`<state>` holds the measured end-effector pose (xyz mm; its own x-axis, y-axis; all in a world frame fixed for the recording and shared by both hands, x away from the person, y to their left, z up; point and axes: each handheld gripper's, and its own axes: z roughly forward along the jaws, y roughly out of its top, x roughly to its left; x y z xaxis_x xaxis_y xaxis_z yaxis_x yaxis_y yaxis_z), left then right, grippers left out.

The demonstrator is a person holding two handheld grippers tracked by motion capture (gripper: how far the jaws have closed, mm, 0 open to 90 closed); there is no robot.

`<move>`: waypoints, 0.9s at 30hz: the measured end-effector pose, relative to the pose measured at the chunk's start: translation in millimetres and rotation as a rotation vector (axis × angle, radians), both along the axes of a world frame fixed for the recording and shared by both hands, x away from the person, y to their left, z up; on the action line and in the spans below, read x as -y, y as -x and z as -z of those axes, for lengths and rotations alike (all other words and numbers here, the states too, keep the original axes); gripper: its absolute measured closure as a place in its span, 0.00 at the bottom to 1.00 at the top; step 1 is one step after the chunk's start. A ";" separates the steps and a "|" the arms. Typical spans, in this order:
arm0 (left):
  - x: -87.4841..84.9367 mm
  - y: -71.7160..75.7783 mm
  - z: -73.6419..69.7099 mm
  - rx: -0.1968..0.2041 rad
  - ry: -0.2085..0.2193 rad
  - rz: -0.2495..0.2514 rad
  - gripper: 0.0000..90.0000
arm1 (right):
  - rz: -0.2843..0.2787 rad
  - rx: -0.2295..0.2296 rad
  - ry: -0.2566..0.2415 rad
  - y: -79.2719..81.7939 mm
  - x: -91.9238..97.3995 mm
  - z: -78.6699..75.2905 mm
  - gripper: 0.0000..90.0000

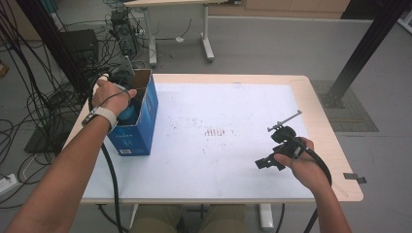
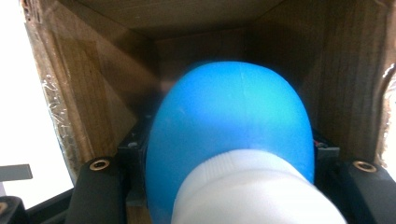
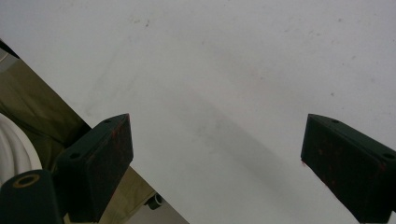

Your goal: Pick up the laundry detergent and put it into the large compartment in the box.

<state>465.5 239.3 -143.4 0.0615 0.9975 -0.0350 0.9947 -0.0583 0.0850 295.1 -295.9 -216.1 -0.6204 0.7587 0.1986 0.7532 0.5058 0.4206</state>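
Note:
A blue cardboard box (image 1: 138, 127) stands open-topped near the table's left edge. My left gripper (image 2: 231, 149) reaches down into it, shut on a blue bottle (image 2: 229, 112) with a white ribbed cap (image 2: 252, 191). The bottle (image 1: 128, 114) shows at the box's mouth under the person's left hand (image 1: 109, 94). The box's brown inner walls (image 2: 93, 84) surround the bottle. My right gripper (image 1: 270, 147) hovers low over the white table sheet (image 3: 224, 60) near the front right, open, with nothing between its black pads (image 3: 109, 154).
A white sheet (image 1: 218, 102) with faint red marks (image 1: 216, 131) covers the wooden table. A black tape piece (image 1: 354, 177) sits at its right edge. Cables (image 1: 29, 107) and equipment crowd the floor at left. Another table's legs (image 1: 208, 46) stand behind.

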 end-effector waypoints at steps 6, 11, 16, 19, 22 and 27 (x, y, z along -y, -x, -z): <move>-1.7 0.2 0.1 0.001 0.003 -0.001 0.41 | 0.002 -0.001 -0.001 0.4 0.3 -0.2 0.10; -0.4 0.4 0.3 0.002 0.000 0.001 0.41 | -0.001 -0.002 0.000 0.3 0.4 0.4 0.10; 0.4 0.3 0.2 0.002 -0.002 0.004 0.41 | -0.001 0.001 -0.002 0.8 1.1 0.5 0.10; 0.4 0.5 0.3 0.004 -0.003 0.005 0.41 | -0.002 -0.001 0.000 0.8 1.8 0.9 0.10; 0.3 0.5 0.2 0.005 -0.003 0.005 0.41 | 0.002 -0.001 -0.001 1.6 2.3 0.6 0.10; -0.5 0.7 0.1 0.005 0.000 0.005 0.41 | 0.003 0.000 0.001 2.3 2.8 -0.6 0.10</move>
